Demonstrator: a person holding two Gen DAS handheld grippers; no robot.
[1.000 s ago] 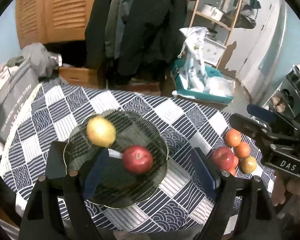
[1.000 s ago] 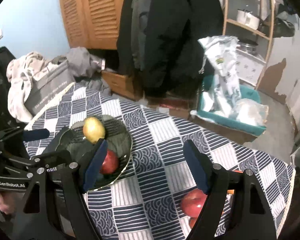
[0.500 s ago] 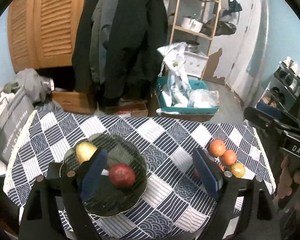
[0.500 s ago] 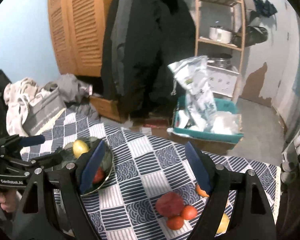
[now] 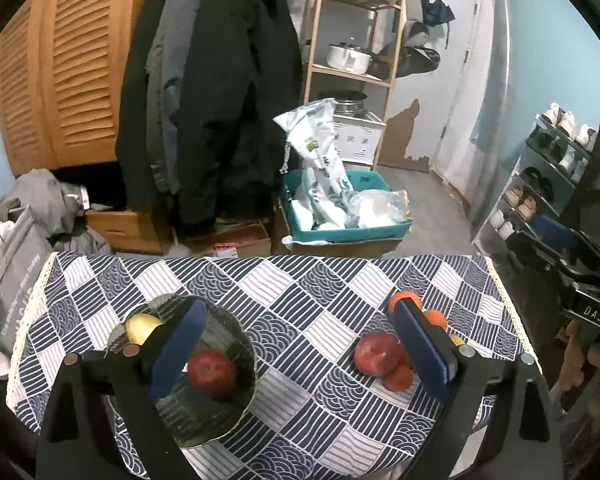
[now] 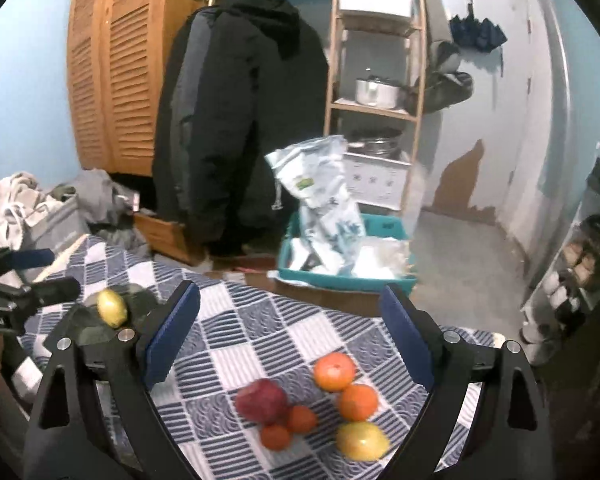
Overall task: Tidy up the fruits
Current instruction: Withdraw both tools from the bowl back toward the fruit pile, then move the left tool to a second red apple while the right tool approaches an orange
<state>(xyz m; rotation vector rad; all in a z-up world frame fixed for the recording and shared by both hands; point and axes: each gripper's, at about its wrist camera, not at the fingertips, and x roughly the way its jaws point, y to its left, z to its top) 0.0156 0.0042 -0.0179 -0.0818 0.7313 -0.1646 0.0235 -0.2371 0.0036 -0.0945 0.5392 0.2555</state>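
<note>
A dark glass plate sits on the left of the checked tablecloth and holds a red apple and a yellow fruit. On the right lies a loose pile: a red apple, several oranges and a yellow fruit. My left gripper is open and empty, high above the table between plate and pile. My right gripper is open and empty, above the pile. The yellow fruit on the plate also shows in the right wrist view.
Beyond the table's far edge stand a teal crate with white bags, cardboard boxes, hanging dark coats and a wooden shelf unit. A shoe rack is at the right, a grey bag at the left.
Both grippers have risen and pulled back from the table, so the plate and fruit look smaller and lower. The right gripper now looks over the fruit pile. Both stay open.
</note>
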